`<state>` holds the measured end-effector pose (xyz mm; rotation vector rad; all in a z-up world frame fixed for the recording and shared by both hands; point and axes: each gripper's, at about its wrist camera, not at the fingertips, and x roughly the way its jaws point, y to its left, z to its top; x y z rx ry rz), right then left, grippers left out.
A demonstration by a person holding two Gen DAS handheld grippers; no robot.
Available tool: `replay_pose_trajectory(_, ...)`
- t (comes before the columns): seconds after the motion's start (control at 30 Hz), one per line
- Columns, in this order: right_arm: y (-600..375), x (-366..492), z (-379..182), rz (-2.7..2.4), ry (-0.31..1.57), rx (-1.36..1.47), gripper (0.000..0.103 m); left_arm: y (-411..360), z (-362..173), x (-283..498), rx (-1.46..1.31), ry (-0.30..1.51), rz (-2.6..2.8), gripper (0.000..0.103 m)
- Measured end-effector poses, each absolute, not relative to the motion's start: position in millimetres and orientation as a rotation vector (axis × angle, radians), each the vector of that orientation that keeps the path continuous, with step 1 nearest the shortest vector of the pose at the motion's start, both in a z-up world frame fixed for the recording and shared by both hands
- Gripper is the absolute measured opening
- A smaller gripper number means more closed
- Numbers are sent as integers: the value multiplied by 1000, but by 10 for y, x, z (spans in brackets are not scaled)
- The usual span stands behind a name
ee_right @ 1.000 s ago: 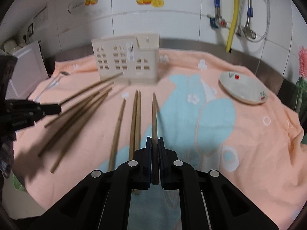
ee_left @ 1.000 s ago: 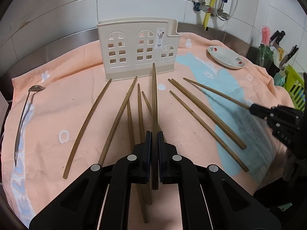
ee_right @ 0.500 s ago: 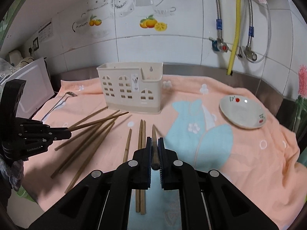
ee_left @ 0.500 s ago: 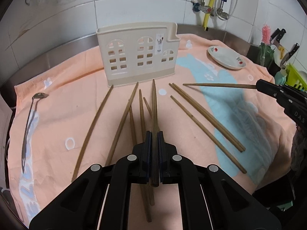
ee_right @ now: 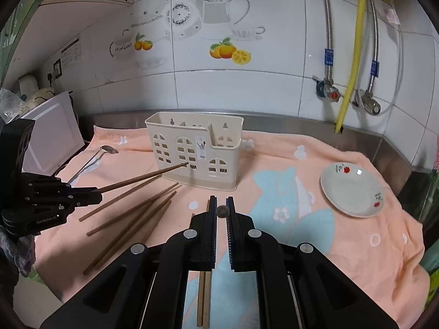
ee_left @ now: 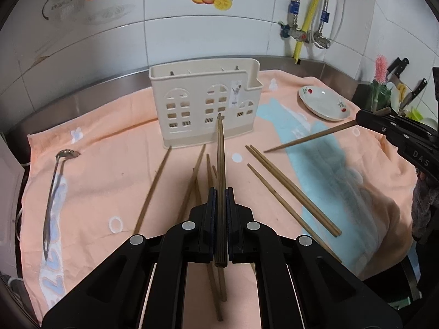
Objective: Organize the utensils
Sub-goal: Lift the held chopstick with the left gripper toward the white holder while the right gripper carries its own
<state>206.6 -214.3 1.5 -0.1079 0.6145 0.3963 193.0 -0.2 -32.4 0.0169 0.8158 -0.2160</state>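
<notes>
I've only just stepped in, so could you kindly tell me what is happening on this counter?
A person is tidying wooden chopsticks, one clamped in each hand-held gripper. The left hand-held gripper holds a brown chopstick pointing at the cream plastic utensil holder with window cut-outs. The right hand-held gripper grips another chopstick, held in the air. More chopsticks and a long metal ladle lie on the peach towel.

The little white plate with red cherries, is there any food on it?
No, the white plate with red cherries shows only its bare painted surface, nothing lying on it.

Left tongs clamped; right tongs clamped, both angled downward.
</notes>
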Motion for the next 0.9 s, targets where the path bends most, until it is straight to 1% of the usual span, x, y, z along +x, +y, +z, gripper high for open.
replay_pose_trajectory(0.37, -2092, 2088, 306, 408, 562, -134, 6, 150, -126, 1905, 6, 805, -198, 6)
replay_pose_trajectory(0.6, -2044, 2079, 301, 421, 559, -132, 6, 216, -22, 2002, -26, 810, -192, 6)
replay_pose_trajectory(0.9, -2086, 2127, 339, 411, 555, -127, 6, 191, 137, 2039, -26, 768, -182, 5)
